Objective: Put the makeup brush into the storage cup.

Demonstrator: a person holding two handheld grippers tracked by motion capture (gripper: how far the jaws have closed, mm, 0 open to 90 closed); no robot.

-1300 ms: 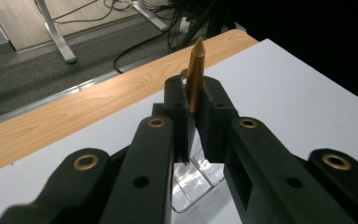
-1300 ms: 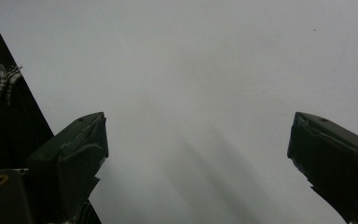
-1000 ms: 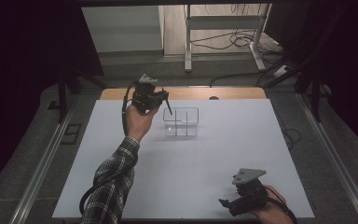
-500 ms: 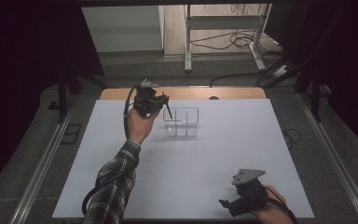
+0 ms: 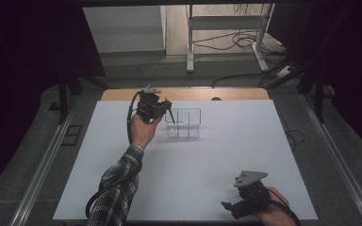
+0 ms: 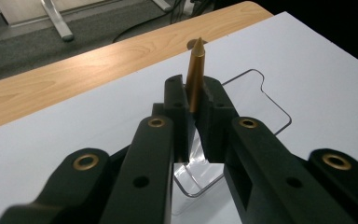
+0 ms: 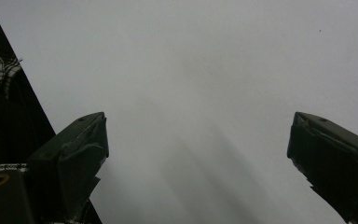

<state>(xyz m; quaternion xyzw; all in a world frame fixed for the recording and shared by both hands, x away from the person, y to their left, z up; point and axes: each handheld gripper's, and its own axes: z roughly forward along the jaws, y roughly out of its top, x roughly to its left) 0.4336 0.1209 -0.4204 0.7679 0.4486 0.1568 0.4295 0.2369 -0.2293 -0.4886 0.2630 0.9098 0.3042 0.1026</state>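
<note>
High view: the left tongs (image 5: 166,109), held in a hand (image 5: 143,129) with a plaid sleeve (image 5: 118,188), hang over the left edge of a clear plastic organizer tray (image 5: 184,123) at the far side of the white-covered counter (image 5: 188,174). Against the frame from a second before, the left tongs sit slightly lower above the tray, while the tray itself has not shifted. Left gripper view shows the tongs clamped on a gold, cone-tipped pen (image 6: 195,74), its point sticking out beyond the fingertips, with the tray's rounded rim just below. The right tongs (image 5: 233,207) rest near the counter's front right corner, where they also lay a second ago; the right gripper view shows them spread wide over bare white surface, holding nothing.
</note>
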